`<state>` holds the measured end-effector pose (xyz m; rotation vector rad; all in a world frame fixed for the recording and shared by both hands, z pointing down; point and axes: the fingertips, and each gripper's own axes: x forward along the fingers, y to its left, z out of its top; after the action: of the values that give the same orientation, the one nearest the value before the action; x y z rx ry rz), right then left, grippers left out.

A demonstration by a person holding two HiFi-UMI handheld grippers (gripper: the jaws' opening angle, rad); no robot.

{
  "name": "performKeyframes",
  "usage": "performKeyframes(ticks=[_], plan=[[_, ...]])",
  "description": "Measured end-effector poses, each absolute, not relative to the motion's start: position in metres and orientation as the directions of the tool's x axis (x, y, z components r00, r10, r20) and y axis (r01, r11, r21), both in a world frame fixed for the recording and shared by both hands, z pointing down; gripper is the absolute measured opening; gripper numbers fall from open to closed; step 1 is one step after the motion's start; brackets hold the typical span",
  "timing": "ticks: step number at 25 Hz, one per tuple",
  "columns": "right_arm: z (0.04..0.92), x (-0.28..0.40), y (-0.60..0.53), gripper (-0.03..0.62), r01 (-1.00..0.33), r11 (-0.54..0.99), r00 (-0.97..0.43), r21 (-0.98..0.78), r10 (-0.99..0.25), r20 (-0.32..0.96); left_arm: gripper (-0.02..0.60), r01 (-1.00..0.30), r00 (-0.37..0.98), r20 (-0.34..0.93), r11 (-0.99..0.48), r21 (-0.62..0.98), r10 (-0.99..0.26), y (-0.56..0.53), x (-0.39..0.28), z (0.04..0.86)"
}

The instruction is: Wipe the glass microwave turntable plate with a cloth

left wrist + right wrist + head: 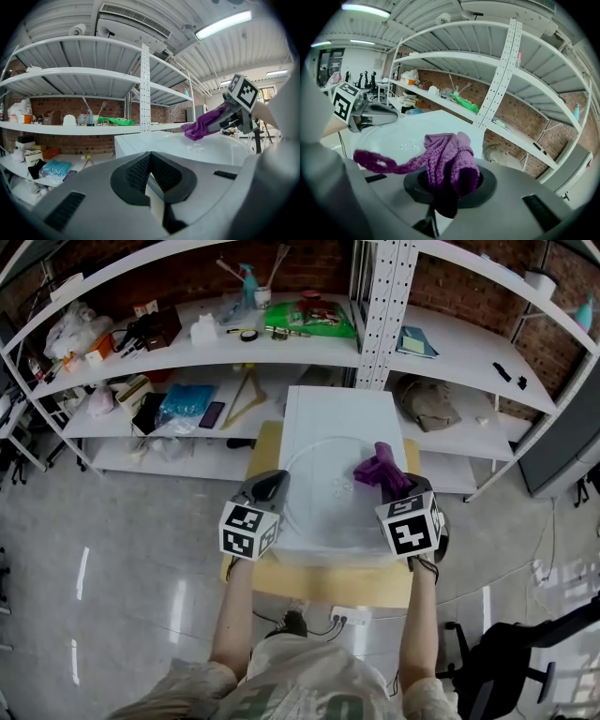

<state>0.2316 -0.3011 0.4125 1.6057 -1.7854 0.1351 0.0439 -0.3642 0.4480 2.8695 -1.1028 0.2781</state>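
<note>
The round glass turntable plate lies flat on a white appliance top. My left gripper sits at the plate's left rim, and its jaws look shut on that rim, with a pale strip between the pads. My right gripper is at the plate's right side, shut on a purple knitted cloth that bunches above the glass. In the right gripper view the cloth fills the jaws and a loop trails left over the plate. The left gripper view shows the cloth above the plate.
The white appliance rests on a small wooden table. White shelving behind holds bottles, bags, a green packet and a phone. A white upright post stands just behind the appliance. An office chair and a power strip are on the floor.
</note>
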Motion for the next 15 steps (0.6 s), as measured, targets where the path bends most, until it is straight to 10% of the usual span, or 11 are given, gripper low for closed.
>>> performKeyframes(ticks=[15], plan=[[0.419,0.192,-0.236,0.051,-0.895,0.273,-0.020,0.352,-0.814,0.580,0.002,-0.675,0.723,0.190,-0.738,-0.011,-0.665,-0.365,0.044,0.449]])
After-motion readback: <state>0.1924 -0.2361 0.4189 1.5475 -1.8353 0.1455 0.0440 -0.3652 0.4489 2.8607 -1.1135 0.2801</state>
